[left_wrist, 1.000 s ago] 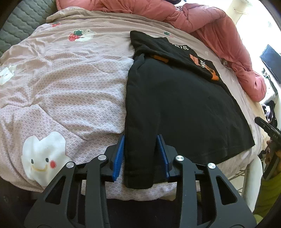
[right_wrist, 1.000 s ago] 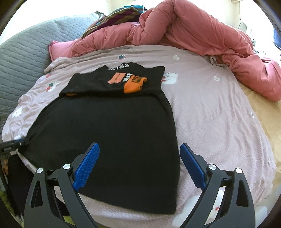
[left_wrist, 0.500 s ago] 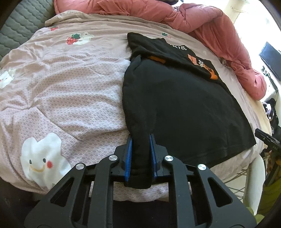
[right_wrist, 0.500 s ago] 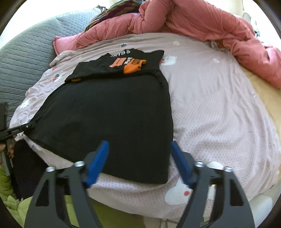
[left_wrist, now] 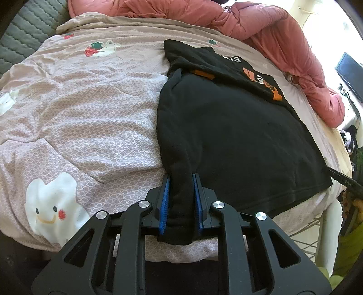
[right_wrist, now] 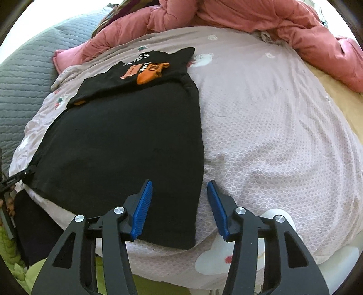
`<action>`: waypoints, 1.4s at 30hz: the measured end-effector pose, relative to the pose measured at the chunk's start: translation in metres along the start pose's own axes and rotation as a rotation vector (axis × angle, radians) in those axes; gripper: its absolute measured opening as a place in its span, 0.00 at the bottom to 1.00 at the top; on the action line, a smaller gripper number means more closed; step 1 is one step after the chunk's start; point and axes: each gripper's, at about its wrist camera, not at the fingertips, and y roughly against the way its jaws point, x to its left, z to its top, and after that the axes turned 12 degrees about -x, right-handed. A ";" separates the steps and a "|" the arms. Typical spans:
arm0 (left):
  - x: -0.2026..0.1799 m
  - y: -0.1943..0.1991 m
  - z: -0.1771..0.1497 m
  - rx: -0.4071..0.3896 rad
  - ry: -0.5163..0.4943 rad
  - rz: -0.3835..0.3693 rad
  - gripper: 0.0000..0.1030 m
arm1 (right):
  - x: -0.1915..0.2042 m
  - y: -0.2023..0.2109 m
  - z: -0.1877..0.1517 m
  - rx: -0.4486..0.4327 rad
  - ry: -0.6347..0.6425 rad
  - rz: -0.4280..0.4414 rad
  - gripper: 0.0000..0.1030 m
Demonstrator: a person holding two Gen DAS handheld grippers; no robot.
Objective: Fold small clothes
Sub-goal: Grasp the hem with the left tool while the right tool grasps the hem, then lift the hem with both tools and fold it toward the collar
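Observation:
A black T-shirt (left_wrist: 238, 136) (right_wrist: 122, 140) lies flat on the bed, its top part folded back so that an orange and white print shows. My left gripper (left_wrist: 181, 181) is shut on the shirt's near left corner, and the cloth bunches between the blue pads. My right gripper (right_wrist: 179, 189) hangs over the shirt's near right corner. Its jaws are closing with the shirt's right edge between them, and the pads stand apart from the cloth. The left gripper's tip (right_wrist: 15, 177) shows at the left edge of the right wrist view.
The bed has a pink patterned sheet (left_wrist: 79, 109) (right_wrist: 272, 127) with cartoon prints. A rumpled salmon duvet (left_wrist: 261, 29) (right_wrist: 261, 18) lies along the far side. A grey quilted headboard (right_wrist: 25, 68) stands at the left. Green clothing (right_wrist: 18, 261) is below the bed's near edge.
My left gripper shut on the shirt's left corner. My right gripper came down toward the near right corner and its jaws narrowed from wide open.

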 end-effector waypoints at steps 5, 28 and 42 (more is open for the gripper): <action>0.000 -0.002 0.001 0.007 0.004 -0.001 0.11 | 0.004 -0.002 0.001 0.001 -0.004 0.064 0.26; -0.003 0.026 0.021 -0.126 0.005 -0.015 0.03 | -0.002 0.033 0.026 -0.177 -0.068 0.187 0.07; -0.017 0.035 0.065 -0.218 0.010 0.009 0.03 | -0.008 0.047 0.062 -0.302 -0.093 0.192 0.07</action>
